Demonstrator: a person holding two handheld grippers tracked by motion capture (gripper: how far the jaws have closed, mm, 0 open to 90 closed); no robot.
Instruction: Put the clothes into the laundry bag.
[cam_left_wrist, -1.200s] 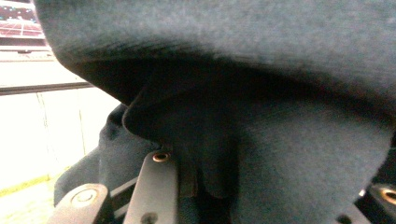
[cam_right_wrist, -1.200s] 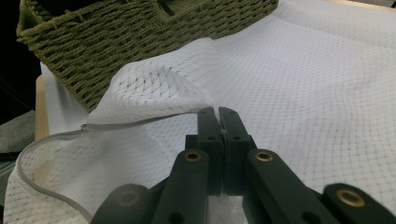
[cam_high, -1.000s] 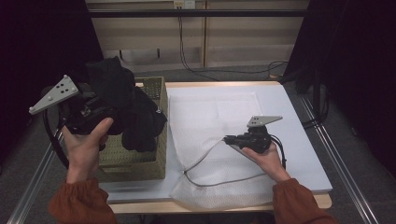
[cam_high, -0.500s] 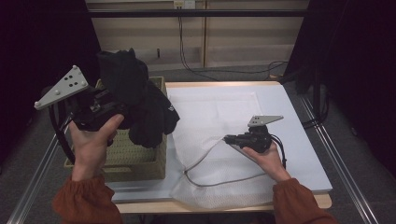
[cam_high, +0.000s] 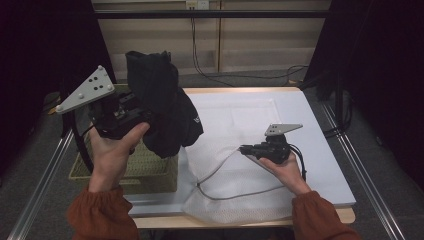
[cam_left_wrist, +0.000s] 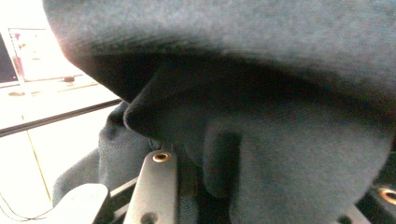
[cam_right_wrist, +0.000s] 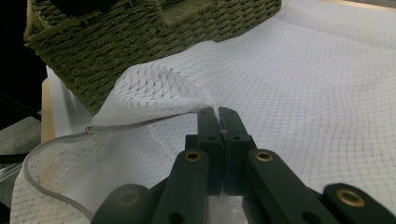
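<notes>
A black garment (cam_high: 162, 107) hangs bunched in the air above the olive wicker basket (cam_high: 145, 167), held by my left gripper (cam_high: 142, 117), which is shut on it. Close up in the left gripper view the dark cloth (cam_left_wrist: 261, 116) drapes over the jaws. A white mesh laundry bag (cam_high: 240, 170) lies flat on the table with its grey zip edge curving open. My right gripper (cam_high: 244, 149) is shut on the bag's upper edge; in the right gripper view its jaws (cam_right_wrist: 218, 122) pinch the mesh (cam_right_wrist: 154, 88) and lift it.
The basket (cam_right_wrist: 140, 42) stands at the table's left, touching the bag's corner. A white board (cam_high: 310, 135) covers the tabletop. Metal rails (cam_high: 360, 170) run along both sides. Cables hang at the back wall (cam_high: 200, 55).
My left gripper has raised the black garment higher and a little to the right, out of the basket. The right gripper has stayed put on the bag's edge.
</notes>
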